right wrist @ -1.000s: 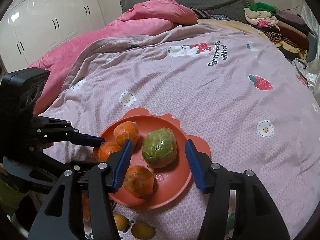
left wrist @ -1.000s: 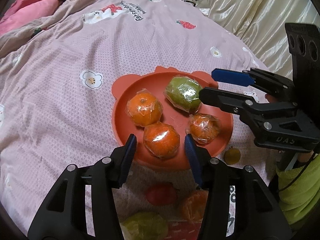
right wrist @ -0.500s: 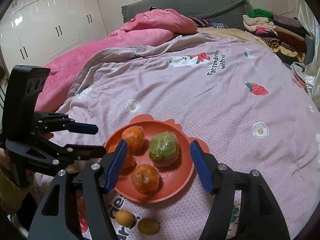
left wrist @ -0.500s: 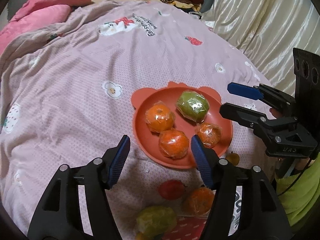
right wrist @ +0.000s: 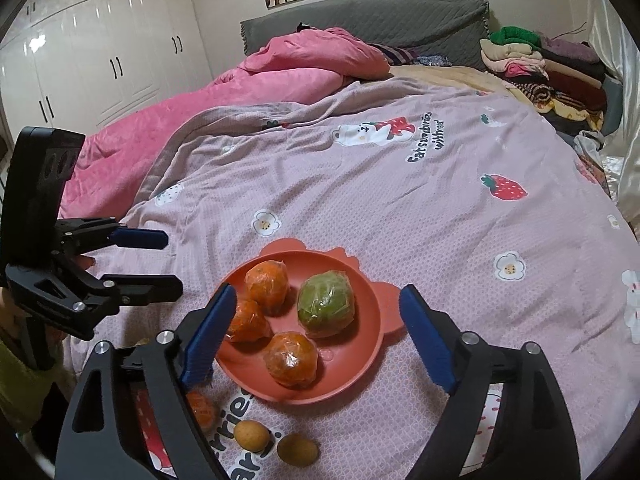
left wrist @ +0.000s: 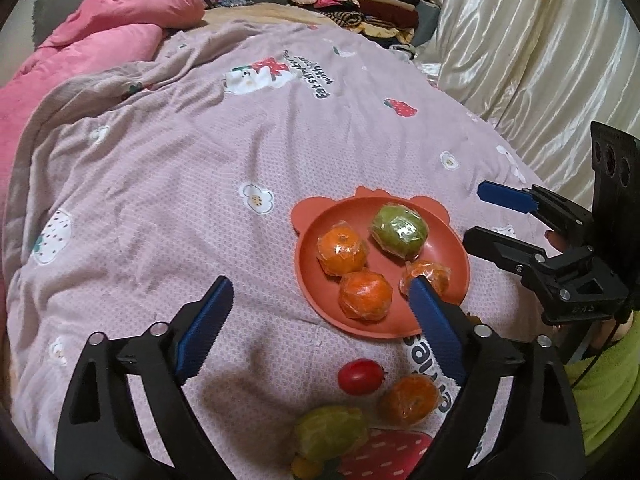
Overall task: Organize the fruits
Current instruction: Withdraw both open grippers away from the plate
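An orange-red plate point(left wrist: 304, 272) lies on the bedspread with three plastic-wrapped oranges point(left wrist: 342, 250) and one wrapped green fruit point(left wrist: 399, 231) on it. My left gripper point(left wrist: 320, 284) hovers above the plate's near edge, its jaws opening with nothing gripped between them. My right gripper point(right wrist: 317, 293) hangs over the same plate point(right wrist: 360, 364) from the other side, its jaws also opening and holding nothing. The green fruit point(right wrist: 326, 306) sits below its fingers. Each gripper shows in the other's view, the right gripper point(left wrist: 476, 214) and the left gripper point(right wrist: 172, 261).
Loose on the bedspread near the plate lie a red tomato point(left wrist: 360, 376), a wrapped orange point(left wrist: 408, 400), a green fruit point(left wrist: 330, 432) and two small yellow-brown fruits point(right wrist: 251, 435). A pink duvet point(right wrist: 280, 76) and folded clothes point(right wrist: 532, 64) lie at the far end.
Both grippers have drawn back and up from the plate while their jaws spread wide. The orange and the green fruit that stood between the fingers stay on the plate.
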A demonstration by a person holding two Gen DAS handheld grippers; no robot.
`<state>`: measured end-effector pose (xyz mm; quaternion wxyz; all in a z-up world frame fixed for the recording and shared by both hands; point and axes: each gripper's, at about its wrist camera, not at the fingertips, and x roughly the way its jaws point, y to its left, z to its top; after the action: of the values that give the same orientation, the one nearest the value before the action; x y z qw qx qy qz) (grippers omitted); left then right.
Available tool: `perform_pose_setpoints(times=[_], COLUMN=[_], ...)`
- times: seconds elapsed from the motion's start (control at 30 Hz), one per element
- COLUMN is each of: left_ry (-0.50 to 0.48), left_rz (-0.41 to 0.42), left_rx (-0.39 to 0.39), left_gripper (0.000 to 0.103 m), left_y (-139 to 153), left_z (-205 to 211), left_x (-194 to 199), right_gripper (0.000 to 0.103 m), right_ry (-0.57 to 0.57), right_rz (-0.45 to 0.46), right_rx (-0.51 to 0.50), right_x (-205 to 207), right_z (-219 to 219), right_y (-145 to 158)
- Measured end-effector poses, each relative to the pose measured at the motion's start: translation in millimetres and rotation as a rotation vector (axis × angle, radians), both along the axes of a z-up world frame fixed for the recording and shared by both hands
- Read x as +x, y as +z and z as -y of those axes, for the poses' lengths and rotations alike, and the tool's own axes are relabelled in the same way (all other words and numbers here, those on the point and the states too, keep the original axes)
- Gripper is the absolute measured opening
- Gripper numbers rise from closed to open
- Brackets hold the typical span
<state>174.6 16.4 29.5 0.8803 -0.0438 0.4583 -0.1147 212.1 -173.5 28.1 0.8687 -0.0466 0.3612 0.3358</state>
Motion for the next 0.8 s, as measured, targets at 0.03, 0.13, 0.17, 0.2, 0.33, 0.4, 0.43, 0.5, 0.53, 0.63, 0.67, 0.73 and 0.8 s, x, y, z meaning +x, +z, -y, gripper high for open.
perform_pose_setpoints(times=[0.03,0.13,0.17,0.2,0.33,0.4,0.43,0.5,0.53,0.63,0.67,0.73,0.8], left_ry=[0.001,0.005,0.007,0.009,0.02,0.023,0.027,0.033,0.038,0.049,0.051,0.05,0.051], left_rz=[-0.001,0.006,0.01,0.013,0.021,0.024,0.028,0.034,0.038,0.049,0.053,0.062,0.074], left_rx=[-0.001,0.002,0.003,0.004,0.007,0.01,0.009,0.004,0.004,0.01,0.009,0.008,0.012], left_gripper=[0.086,0.089,0.091,0.093,0.093,0.093,0.093,0.093,0.093,0.093,0.093,0.093,0.093], left_y=[0.4,3.3,4.7,5.5,9.7,11.4,13.0,15.5,17.0,20.5,22.2,25.5,29.0], left_z=[-0.7,-1.6,-2.3,-2.9,-6.4,-7.6,-8.8,-11.1,-12.4,-15.1,-15.7,-16.1,-16.2], left_x=[-0.4,-2.2,-2.9,-3.6,-6.3,-7.1,-8.1,-9.0,-10.0,-11.8,-12.7,-15.1,-18.3], right_gripper=[0.084,0.089,0.089,0.091,0.093,0.094,0.094,0.094,0.094,0.095,0.095,0.095,0.095], right_ry=[0.0,-0.004,-0.003,-0.003,-0.009,-0.012,-0.013,-0.013,-0.015,-0.016,-0.016,-0.018,-0.017], right_rz=[0.001,0.006,0.009,0.01,0.022,0.027,0.029,0.031,0.034,0.039,0.042,0.046,0.052], right_rx=[0.001,0.003,0.007,0.009,0.01,0.012,0.013,0.014,0.014,0.02,0.02,0.021,0.023], right_x=[-0.3,-1.6,-2.2,-2.8,-6.2,-8.6,-9.3,-10.8,-11.9,-15.9,-17.0,-20.0,-24.6], right_z=[0.0,0.0,0.4,0.7,2.3,2.9,3.4,4.0,4.5,5.9,6.2,6.7,6.9], right_y=[0.3,1.8,2.8,3.7,7.4,9.2,9.9,11.1,12.0,15.0,15.9,18.4,21.7])
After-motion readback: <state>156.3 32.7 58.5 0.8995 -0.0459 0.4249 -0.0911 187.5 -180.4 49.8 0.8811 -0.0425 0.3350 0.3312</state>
